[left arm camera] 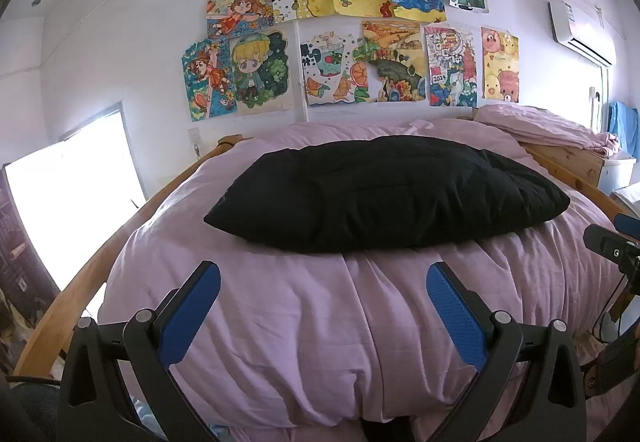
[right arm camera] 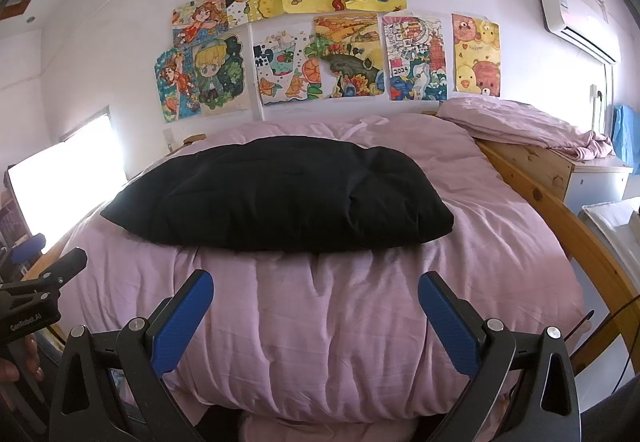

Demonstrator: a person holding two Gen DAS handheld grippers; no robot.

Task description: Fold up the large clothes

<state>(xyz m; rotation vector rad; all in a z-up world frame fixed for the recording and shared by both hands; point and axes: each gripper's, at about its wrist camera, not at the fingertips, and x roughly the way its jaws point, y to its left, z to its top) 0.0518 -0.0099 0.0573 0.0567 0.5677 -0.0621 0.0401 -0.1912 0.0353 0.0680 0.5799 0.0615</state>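
Observation:
A large black garment (left arm camera: 384, 194) lies folded into a thick oblong bundle across the middle of the pink-covered bed (left arm camera: 300, 322); the right wrist view shows the same garment (right arm camera: 280, 198) left of centre. My left gripper (left arm camera: 323, 274) hangs open over the near bedding, well short of the garment, with nothing between its blue pads (left arm camera: 196, 316). My right gripper (right arm camera: 316, 282) is open too, above the near bedding (right arm camera: 320, 342) and apart from the garment. Each gripper shows at the edge of the other's view.
A wooden bed frame (right arm camera: 576, 226) curves along both sides. A folded pink sheet (right arm camera: 520, 126) rests on a wooden cabinet at the back right. Drawings (left arm camera: 340, 38) cover the wall behind. A bright window (left arm camera: 68, 202) is at the left, an air conditioner (left arm camera: 580, 30) high right.

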